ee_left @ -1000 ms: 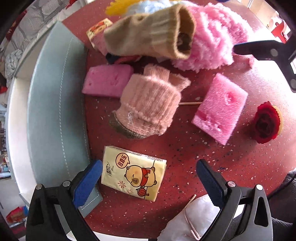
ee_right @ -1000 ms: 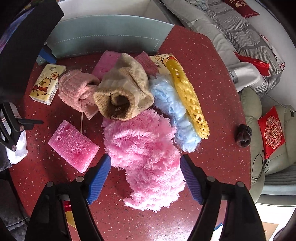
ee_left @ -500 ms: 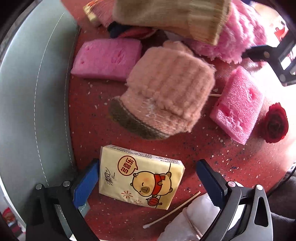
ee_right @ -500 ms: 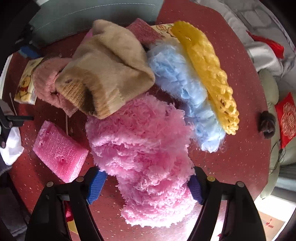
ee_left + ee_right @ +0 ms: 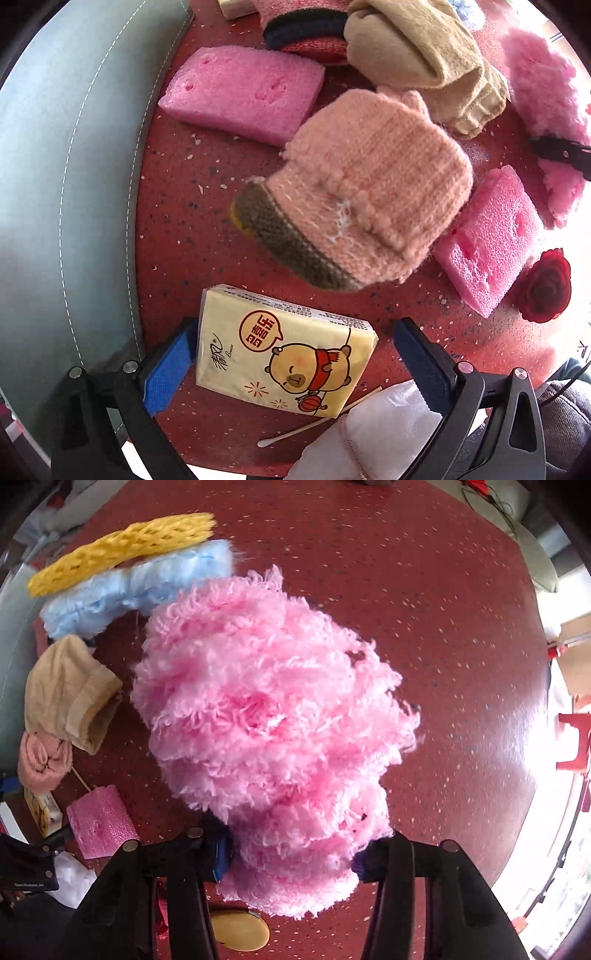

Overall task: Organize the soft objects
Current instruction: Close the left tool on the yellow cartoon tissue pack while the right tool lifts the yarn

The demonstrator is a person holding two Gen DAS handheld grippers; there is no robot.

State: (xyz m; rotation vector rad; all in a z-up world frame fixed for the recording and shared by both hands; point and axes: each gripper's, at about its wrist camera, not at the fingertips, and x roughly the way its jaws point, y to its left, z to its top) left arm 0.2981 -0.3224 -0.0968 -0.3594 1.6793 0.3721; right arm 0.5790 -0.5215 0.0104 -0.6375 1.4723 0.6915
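The left gripper (image 5: 291, 365) stands wide open around the tissue pack (image 5: 286, 350): its left pad touches the pack's edge at 9 o'clock, while the right pad sits just clear of the corner at 3 o'clock. The pack lies flat on the red table (image 5: 192, 236). At 12 o'clock from it lies a pink mitten (image 5: 365, 206) with an olive cuff; beyond that, a beige mitten (image 5: 424, 55). Pink foam blocks flank the pink mitten — one (image 5: 243, 88) at 10 o'clock, another (image 5: 487, 240) at 3 o'clock, with a red rose (image 5: 545, 286) just beside the latter. A cotton swab (image 5: 317, 422) and white cloth (image 5: 369, 435) lie at 5 o'clock from the pack.

The right gripper (image 5: 291, 853) has its jaws pressed into the near end of the fluffy pink piece (image 5: 273, 720), clamped on it. At 10 o'clock from that lie a blue fluffy strip (image 5: 136, 587) and a yellow foam net (image 5: 122, 550) — side by side.
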